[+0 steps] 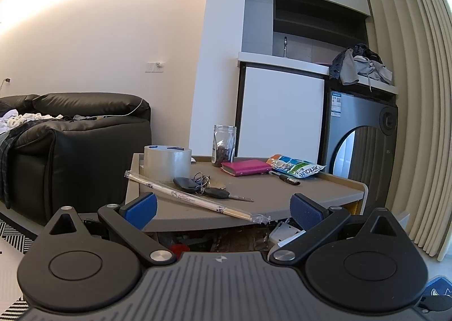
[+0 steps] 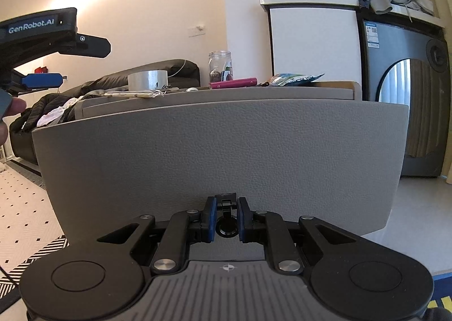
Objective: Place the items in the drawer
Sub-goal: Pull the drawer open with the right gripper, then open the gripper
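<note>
Low — right gripper (image 2: 226, 218) fingers clamp drawer (image 2: 220, 157) handle (image 2: 226, 206); front broadside.

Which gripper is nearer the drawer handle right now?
Right. The right gripper is shut on the drawer handle; the left gripper hangs open above the drawer, facing the tabletop.

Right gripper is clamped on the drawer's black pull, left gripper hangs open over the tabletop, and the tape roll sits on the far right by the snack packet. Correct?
Not quite. The tape roll sits at the left end of the tabletop, far from the snack packet, as the left wrist view shows. The rest holds: the right gripper is clamped on the drawer pull, the left gripper open.
</note>
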Demonstrator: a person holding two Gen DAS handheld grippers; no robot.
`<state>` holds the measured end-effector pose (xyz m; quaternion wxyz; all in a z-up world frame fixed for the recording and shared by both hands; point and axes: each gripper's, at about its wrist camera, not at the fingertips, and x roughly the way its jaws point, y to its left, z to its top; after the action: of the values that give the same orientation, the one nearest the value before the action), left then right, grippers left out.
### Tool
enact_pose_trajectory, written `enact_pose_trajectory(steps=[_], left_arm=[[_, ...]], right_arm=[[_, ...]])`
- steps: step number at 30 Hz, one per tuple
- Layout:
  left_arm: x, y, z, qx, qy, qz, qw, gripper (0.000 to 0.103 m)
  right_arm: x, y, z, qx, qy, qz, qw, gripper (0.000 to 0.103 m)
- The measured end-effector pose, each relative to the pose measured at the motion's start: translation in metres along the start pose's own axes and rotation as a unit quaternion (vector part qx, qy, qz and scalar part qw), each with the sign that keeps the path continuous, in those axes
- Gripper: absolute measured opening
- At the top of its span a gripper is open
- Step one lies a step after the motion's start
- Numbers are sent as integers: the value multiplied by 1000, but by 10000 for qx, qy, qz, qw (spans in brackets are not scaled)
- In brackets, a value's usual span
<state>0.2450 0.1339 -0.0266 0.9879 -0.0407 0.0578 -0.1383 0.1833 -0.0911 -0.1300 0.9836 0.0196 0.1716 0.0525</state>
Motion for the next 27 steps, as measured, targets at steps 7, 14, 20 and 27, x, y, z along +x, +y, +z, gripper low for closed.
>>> enact_pose_trajectory(steps=[7, 14, 20, 27], left_arm=[[-5, 4, 3, -106, -42, -18, 9999, 103], [-5, 4, 3, -80, -36, -16, 10000, 103], [-7, 3, 3, -55, -38, -41, 10000, 103], [-7, 4, 3, -51, -50, -38, 10000, 103]], right_arm=[[-12, 2, -4, -3, 7, -42, 10000, 16], [-18, 2, -5, -29, 27, -46, 10000, 16], [-16, 5, -5, -164, 24, -91, 9998, 17], [-8, 8, -3, -284, 25, -111, 9995, 17]])
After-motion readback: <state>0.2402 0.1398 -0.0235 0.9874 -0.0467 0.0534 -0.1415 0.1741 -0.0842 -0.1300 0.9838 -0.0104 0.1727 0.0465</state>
